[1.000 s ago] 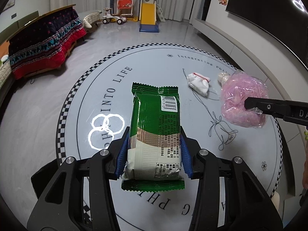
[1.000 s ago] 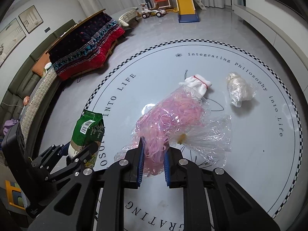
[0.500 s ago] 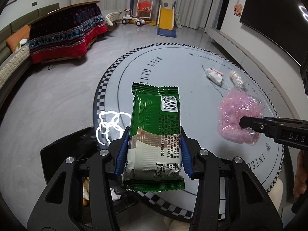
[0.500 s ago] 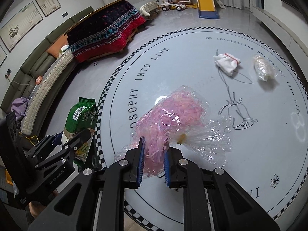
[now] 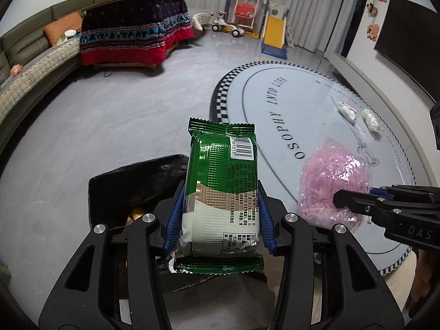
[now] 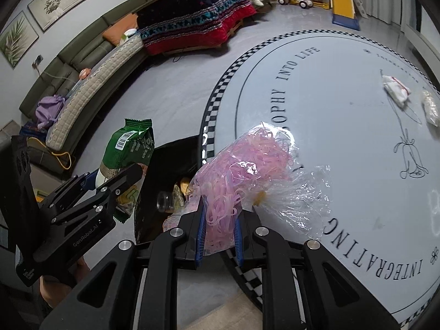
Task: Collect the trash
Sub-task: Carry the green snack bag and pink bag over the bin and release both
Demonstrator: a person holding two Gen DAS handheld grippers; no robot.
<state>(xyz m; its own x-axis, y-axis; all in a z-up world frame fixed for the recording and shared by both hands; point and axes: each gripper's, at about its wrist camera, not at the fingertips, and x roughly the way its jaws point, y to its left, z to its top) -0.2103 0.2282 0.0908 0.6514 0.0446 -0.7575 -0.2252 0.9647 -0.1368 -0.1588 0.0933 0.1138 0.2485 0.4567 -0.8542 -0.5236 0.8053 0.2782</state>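
Trash in both tools, being carried toward the black bin bag standing open at the near left, just off the checkered rim of the round rug. Left gripper clamping a green snack packet by its long sides, long axis pointing away, far end up, hanging just right of the bag's mouth and nearer to it. Right gripper pinching a clear bag of pink strips at its near end, bulk sticking out far and right, over the rug's edge, bag mouth lying to its left. Judging the drop: both needing a shift leftward over the opening. Waiting far right on the rug: a white wad and a small clear bundle.
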